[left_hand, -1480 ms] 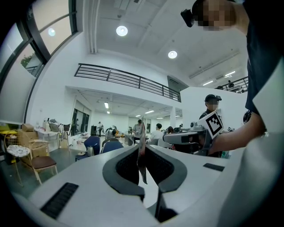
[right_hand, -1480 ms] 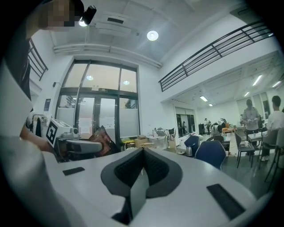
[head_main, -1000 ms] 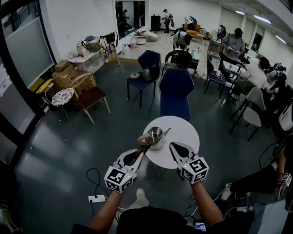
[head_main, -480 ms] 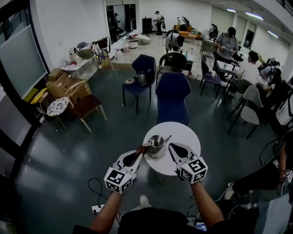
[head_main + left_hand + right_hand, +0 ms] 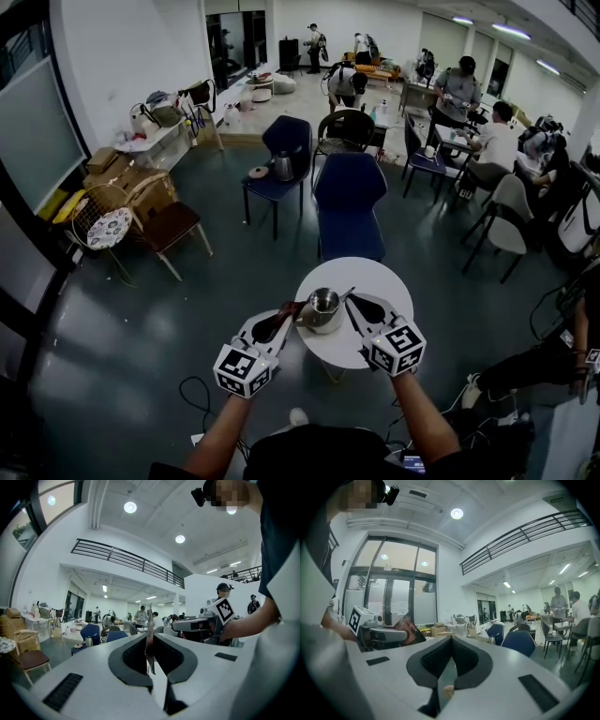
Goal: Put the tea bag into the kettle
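L gripper (image 5: 150,638) is clenched on the tea bag (image 5: 149,641). In the left gripper view the pkt stands edge-on, a thin strip pinched between both dark pads, w/ its top edge above the tips and a lower corner hanging below. R gripper (image 5: 451,640) is closed w/ nothing in it; its pads meet at the tips.

Writing: the print on the pkt is too blurred to read. Each gripper's cube carries only black-and-white square markers.

Head view: the tea bag (image 5: 288,309), dark red, is held just beside the left side of the kettle (image 5: 323,307) and is not inside it. I cannot tell if they touch. The kettle is steel w/ an open top and stands on a round white table (image 5: 380,281). The R gripper tips are just beside its right side. A blue chair (image 5: 349,199) stands behind the table.

Vs. 1 s ago: table and kettle lie lower in the head view, nearer to both grippers. The L grip on the tea bag is the same.

Views: the right gripper view shows the flat reddish-brown face of the tea bag (image 5: 405,626), while the left gripper view gives only its edge. The kettle shows in the head view only.
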`<move>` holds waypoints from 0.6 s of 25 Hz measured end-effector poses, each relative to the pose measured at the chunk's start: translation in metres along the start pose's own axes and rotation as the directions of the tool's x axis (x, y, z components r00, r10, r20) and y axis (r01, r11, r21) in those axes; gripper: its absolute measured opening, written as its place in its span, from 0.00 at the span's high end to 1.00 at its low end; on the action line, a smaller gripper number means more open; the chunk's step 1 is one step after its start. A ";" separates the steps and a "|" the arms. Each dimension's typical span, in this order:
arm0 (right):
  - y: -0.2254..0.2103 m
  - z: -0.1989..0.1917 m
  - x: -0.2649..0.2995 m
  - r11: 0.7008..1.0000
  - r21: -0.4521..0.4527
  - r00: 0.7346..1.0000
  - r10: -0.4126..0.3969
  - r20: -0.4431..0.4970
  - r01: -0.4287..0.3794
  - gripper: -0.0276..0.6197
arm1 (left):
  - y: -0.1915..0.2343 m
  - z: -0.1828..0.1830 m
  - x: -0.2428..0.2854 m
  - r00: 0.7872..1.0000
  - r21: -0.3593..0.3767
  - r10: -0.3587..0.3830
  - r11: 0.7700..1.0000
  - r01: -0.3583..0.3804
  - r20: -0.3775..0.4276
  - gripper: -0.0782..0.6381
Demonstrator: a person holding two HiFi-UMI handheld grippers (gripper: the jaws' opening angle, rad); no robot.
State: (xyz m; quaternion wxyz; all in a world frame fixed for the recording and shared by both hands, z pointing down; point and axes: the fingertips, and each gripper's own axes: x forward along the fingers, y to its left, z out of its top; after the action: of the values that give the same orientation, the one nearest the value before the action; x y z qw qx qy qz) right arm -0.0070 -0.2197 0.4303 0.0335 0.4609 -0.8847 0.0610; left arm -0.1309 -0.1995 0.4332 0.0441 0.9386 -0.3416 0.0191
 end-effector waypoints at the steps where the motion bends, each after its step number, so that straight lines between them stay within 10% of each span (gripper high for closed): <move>1: 0.001 -0.001 0.004 1.000 -0.002 1.000 -0.002 -0.003 0.002 0.93 | 0.005 -0.001 0.000 1.000 -0.001 -0.002 1.000 0.002 0.000 0.84; 15: -0.018 -0.031 0.024 0.999 0.026 0.998 -0.040 -0.041 0.041 0.93 | 0.029 -0.032 0.022 0.999 -0.056 -0.032 0.998 0.030 -0.027 0.84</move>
State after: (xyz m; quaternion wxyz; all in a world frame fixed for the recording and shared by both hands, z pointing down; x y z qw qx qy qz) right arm -0.0059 -0.2454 0.4655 0.0464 0.4777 -0.8735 0.0813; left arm -0.1334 -0.2326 0.4683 0.0751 0.9418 -0.3269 0.0220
